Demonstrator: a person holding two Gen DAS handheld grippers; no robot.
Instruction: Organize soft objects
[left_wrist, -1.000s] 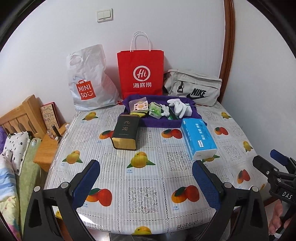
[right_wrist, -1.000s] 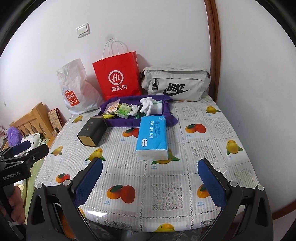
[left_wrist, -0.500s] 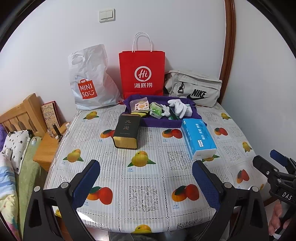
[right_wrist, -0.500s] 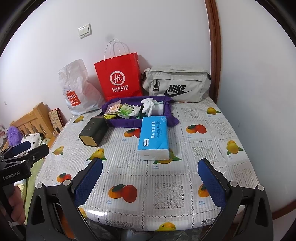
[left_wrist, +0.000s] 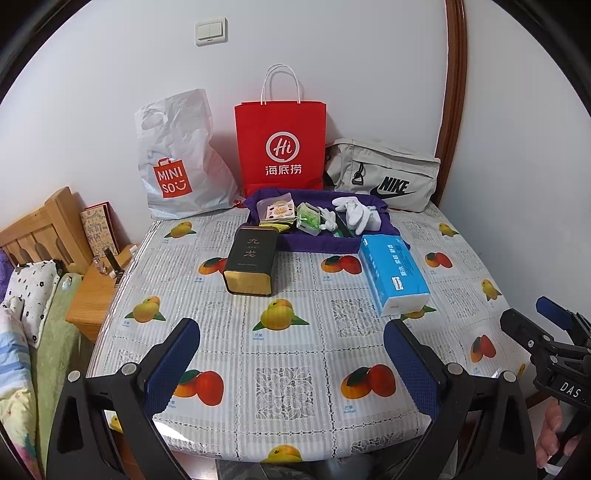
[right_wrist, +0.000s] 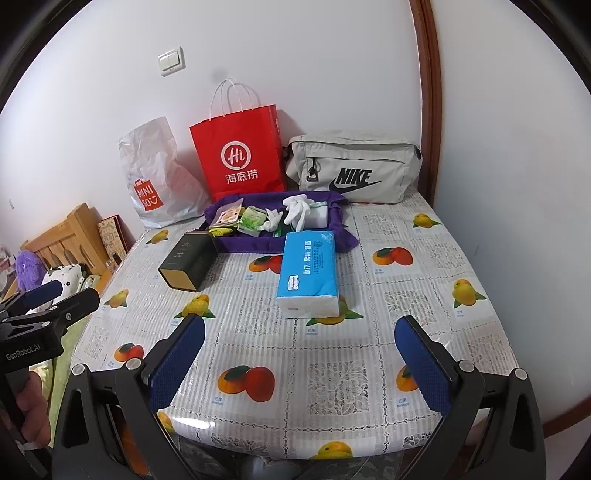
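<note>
Left claw (left_wrist: 291, 352) spread wide, holds nothing, low over bench (left_wrist: 295, 369). Right claw (right_wrist: 299, 350) spread too, near blue tissue pack (right_wrist: 308, 273). White gloves (right_wrist: 297, 210) lie in purple tray (right_wrist: 258, 243).

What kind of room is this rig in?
Probably a home bedroom: a wooden bed headboard with bedding sits beside a fruit-print tablecloth, with shopping bags against the wall.

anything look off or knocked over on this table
The black and gold tin lies on its side in front of the purple tray, base facing the camera, as if tipped over. The blue tissue pack lies outside the tray. Nothing looks spilled or damaged.
</note>
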